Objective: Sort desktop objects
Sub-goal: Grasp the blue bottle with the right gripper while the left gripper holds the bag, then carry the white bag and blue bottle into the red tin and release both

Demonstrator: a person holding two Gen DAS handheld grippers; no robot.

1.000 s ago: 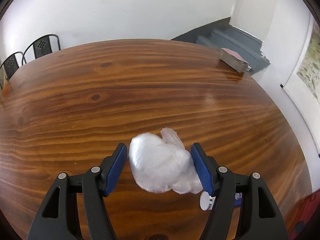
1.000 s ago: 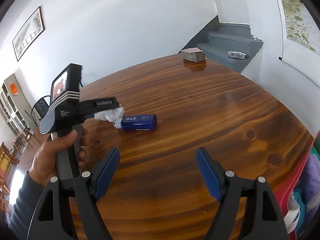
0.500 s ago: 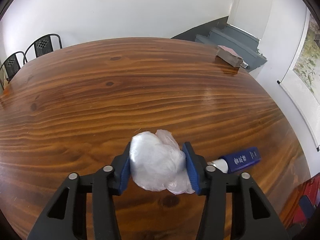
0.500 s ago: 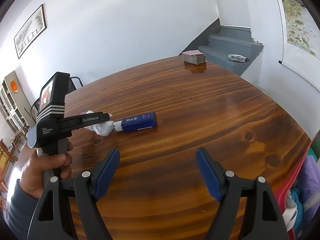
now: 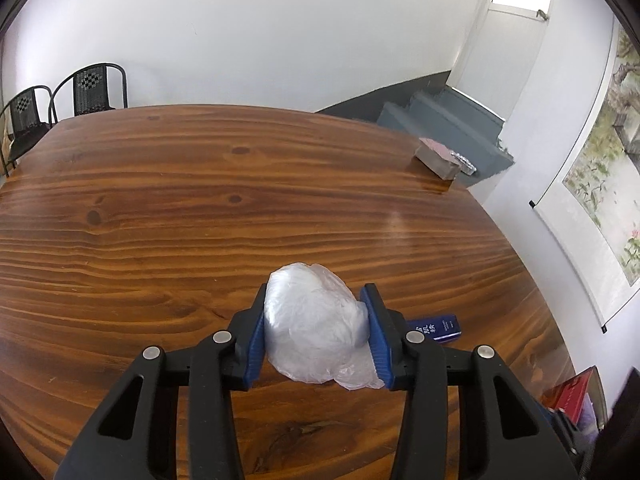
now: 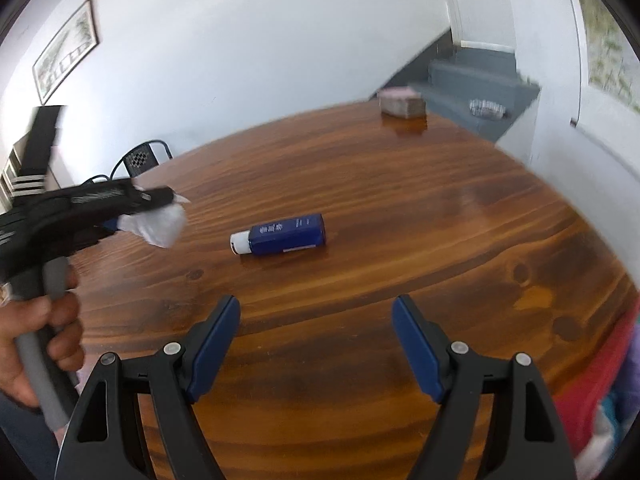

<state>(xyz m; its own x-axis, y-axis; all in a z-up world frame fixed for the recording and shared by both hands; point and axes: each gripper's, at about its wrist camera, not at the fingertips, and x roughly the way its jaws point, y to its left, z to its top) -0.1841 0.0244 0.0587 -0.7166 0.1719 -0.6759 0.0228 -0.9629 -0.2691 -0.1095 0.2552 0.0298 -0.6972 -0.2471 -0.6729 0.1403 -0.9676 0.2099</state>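
A crumpled clear plastic bag [image 5: 316,328] is lifted off the wooden table [image 5: 160,208], squeezed between the blue pads of my left gripper [image 5: 316,292], whose jaws are still closing on it. The right wrist view shows that gripper [image 6: 168,200] at the left, held by a hand [image 6: 36,328], with the bag [image 6: 160,228] hanging in the air. A blue bottle [image 6: 286,234] with a white cap lies on its side mid-table; the left wrist view shows the bottle [image 5: 438,326] just right of the jaws. My right gripper [image 6: 316,308] hovers open over the near table, nothing between its fingers.
A small pinkish box [image 5: 436,158] sits at the table's far right edge, grey steps behind it. Two black chairs [image 5: 96,88] stand at the far left. A red container [image 6: 592,360] with colourful items is past the table's right edge.
The left jaws closed onto the plastic bag, then lifted it off the table and carried it away from the blue bottle. The right gripper stayed open and nearly still.
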